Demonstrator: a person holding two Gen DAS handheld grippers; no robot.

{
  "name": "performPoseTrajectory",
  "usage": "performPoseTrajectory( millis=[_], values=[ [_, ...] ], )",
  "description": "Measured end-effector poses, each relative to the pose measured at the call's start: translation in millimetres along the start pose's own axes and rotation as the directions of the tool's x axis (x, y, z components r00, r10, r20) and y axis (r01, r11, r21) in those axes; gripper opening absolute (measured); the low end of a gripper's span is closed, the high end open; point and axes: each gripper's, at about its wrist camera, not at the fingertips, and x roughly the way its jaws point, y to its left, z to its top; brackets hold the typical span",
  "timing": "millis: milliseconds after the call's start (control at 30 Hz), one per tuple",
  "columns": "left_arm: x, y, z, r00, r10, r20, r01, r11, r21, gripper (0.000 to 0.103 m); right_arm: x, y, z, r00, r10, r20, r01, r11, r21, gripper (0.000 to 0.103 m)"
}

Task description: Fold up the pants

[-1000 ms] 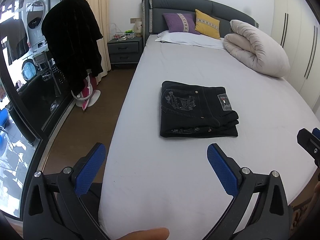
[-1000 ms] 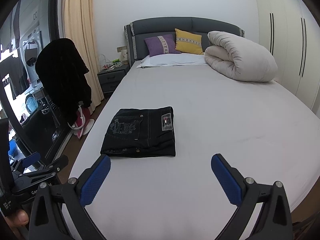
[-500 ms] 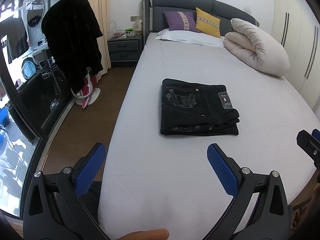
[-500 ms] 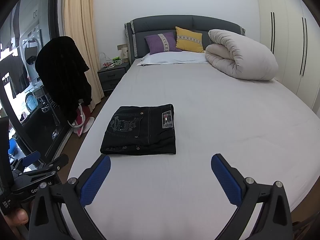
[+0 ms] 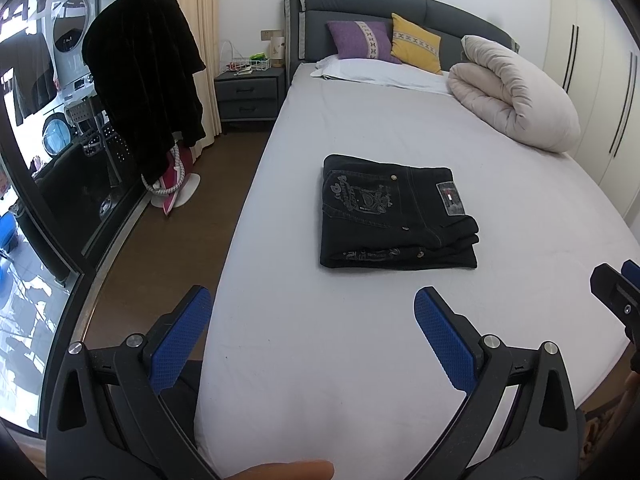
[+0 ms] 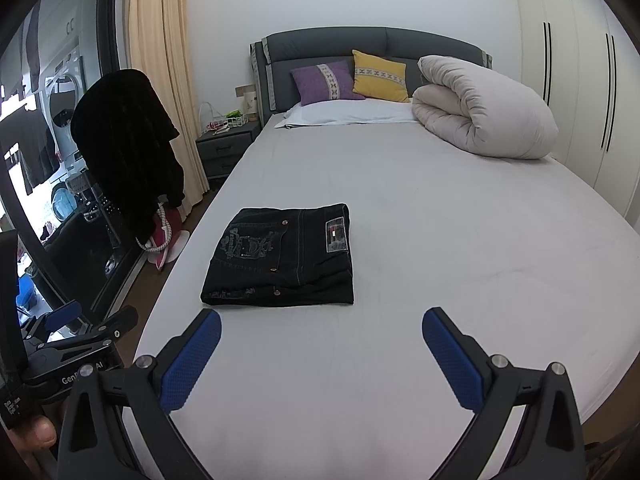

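Since before, no shift: folded pants [image 5: 396, 216], unreadable patch [image 5: 451, 199].

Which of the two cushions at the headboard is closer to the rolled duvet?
The yellow cushion: it stands beside the rolled duvet, while the purple cushion stands farther from it.

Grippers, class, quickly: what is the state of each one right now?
Left gripper: open, holding nothing, short of the folded black denim pants.
Right gripper: open, holding nothing, above the grey bed sheet.
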Motion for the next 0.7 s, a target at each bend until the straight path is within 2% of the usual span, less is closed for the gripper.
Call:
performPoseTrajectory(
  millis=[700],
  values=[
    [2.1, 0.7, -1.4, 1.0, -0.004, -0.007, 0.004, 1.0, 0.003, 0.103, 5.0, 1.6, -0.1, 1.0, 0.008, -0.006, -0.008, 1.0, -0.005, 0.103]
  ],
)
